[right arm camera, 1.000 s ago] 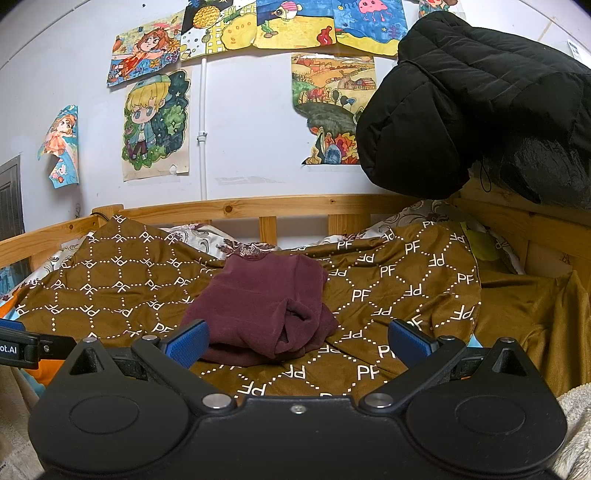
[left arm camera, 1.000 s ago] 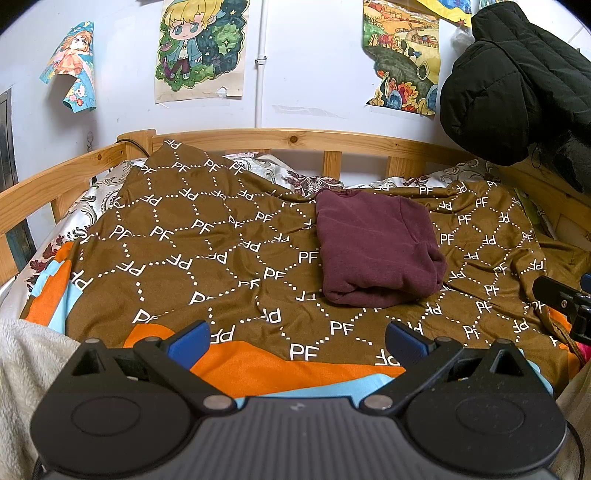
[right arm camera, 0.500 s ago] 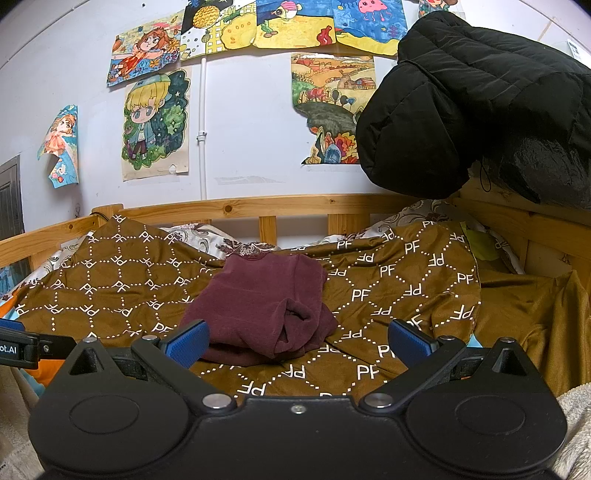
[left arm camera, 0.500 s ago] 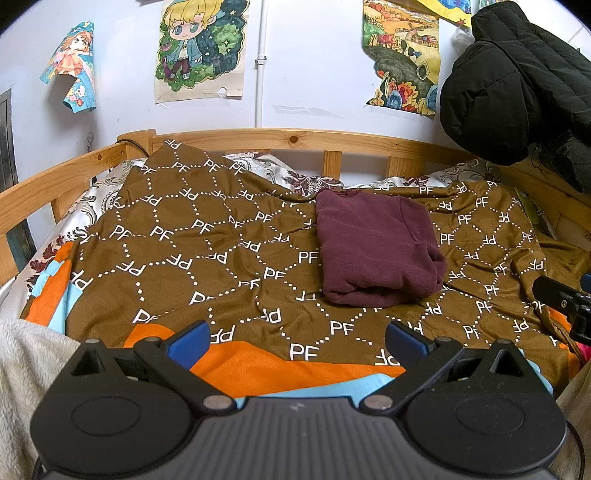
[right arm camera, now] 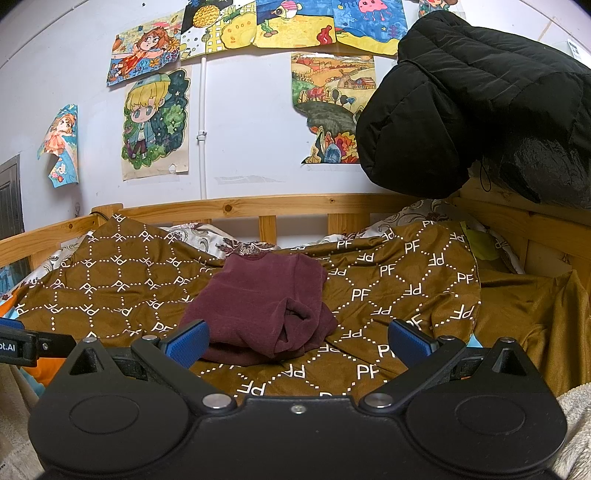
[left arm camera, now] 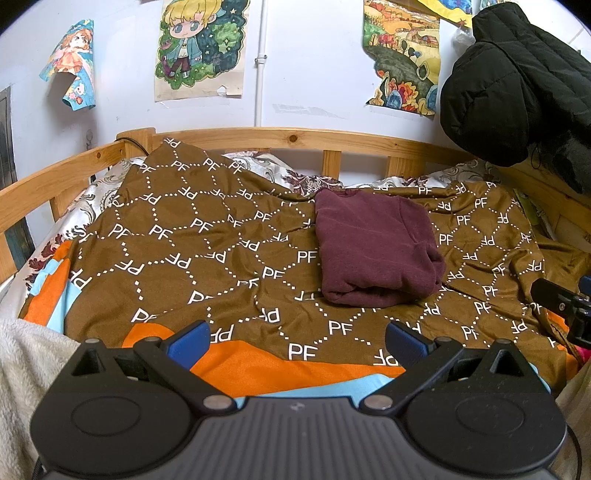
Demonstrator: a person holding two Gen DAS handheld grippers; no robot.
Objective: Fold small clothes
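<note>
- I'm in a home bedroom, likely a child's.
- Wooden bed frame (left arm camera: 258,134) with slatted rail runs along the white wall (left arm camera: 314,74).
- Brown bedspread (left arm camera: 192,236) printed with "PF" covers the mattress; floral sheet (left arm camera: 92,192) shows at the edges.
- Cartoon posters taped to the wall: blond anime kid (right arm camera: 155,122), girl in orange (right arm camera: 61,144), landscape drawing (right arm camera: 328,107), sea-themed row (right arm camera: 288,22) up top.
- Black puffer jacket (right arm camera: 480,103) hangs over the bed's right corner.
- Fluffy white blanket (left arm camera: 26,354) at the near edge.
</note>
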